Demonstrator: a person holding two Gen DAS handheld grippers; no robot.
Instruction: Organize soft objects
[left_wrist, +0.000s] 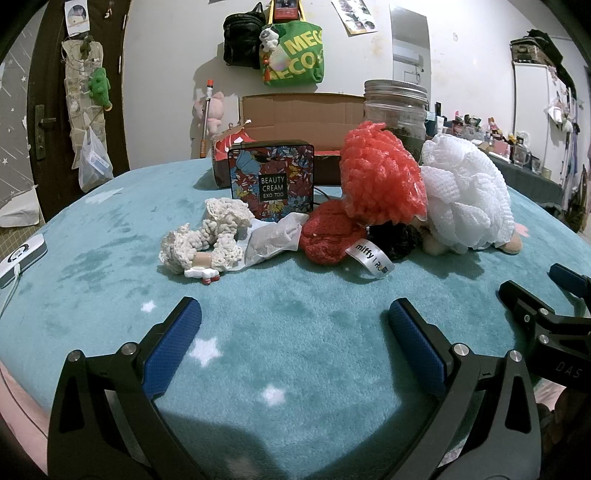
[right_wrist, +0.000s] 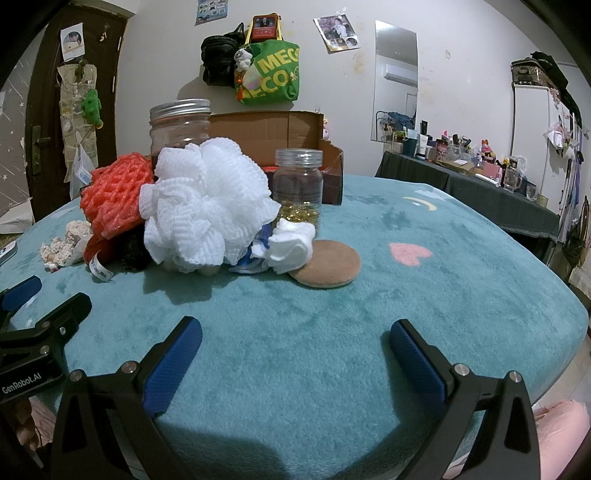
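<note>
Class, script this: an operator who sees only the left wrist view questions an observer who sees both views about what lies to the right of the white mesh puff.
Operator: What's right of the white mesh puff?
Observer: A round tan pad, flat on the blanket.
Operator: Anything between?
Observer: A bundled white cloth, overlapping the pad's edge.
Operator: Behind it?
Observer: A small clear jar holding gold bits.

A white mesh bath pouf (right_wrist: 207, 203) anchors the teal plush surface (right_wrist: 406, 295): red foam netting (right_wrist: 118, 192) to its left, round tan sponge pad (right_wrist: 325, 267) to its right, open cardboard box (right_wrist: 266, 133) behind.
</note>
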